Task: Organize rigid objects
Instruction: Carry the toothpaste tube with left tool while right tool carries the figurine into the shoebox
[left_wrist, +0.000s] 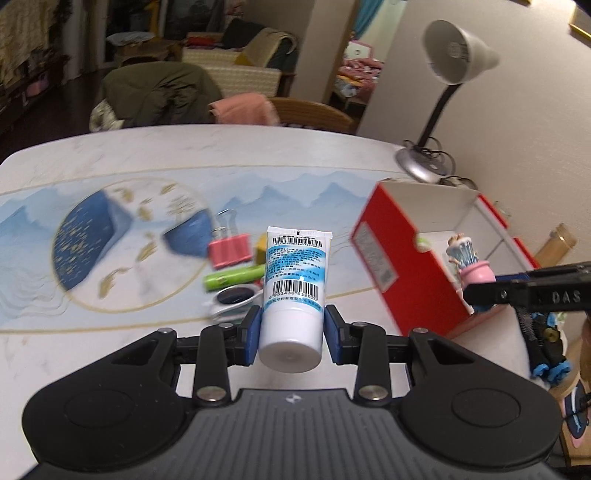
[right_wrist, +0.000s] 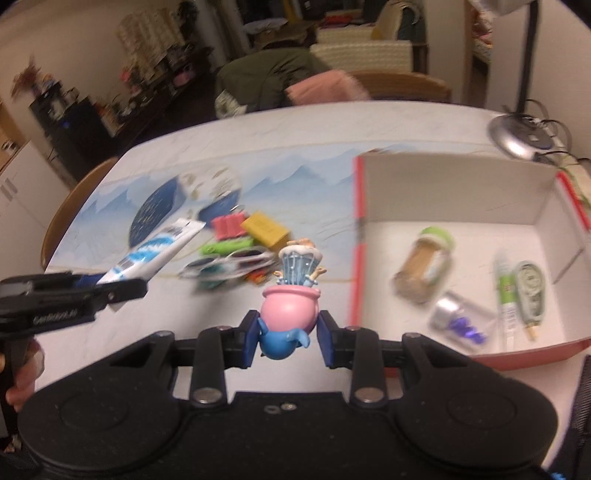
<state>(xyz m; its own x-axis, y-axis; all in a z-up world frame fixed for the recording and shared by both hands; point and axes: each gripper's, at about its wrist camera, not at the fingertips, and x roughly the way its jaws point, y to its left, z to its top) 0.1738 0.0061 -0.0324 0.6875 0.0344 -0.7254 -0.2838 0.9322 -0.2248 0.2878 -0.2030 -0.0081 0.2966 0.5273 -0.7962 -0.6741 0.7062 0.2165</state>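
Left gripper (left_wrist: 291, 334) fingers are pinching a white tube (left_wrist: 295, 291) by its cap end, above the worktop (left_wrist: 110, 343). Right gripper (right_wrist: 284, 338) fingers are pinching a pink-and-blue figurine (right_wrist: 290, 310), just beside the red box (right_wrist: 461, 192).

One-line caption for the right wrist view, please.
Right gripper clamps a pink-and-blue figurine above the table, beside the red box holding small items.

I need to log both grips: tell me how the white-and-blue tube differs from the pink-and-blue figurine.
The white-and-blue plastic tube is smooth, cylindrical and printed with barcodes; the pink-and-blue figurine is rounded and sculpted. The left gripper clamps the tube's cap end; the right gripper clamps the figurine's base. Both are held off the table.
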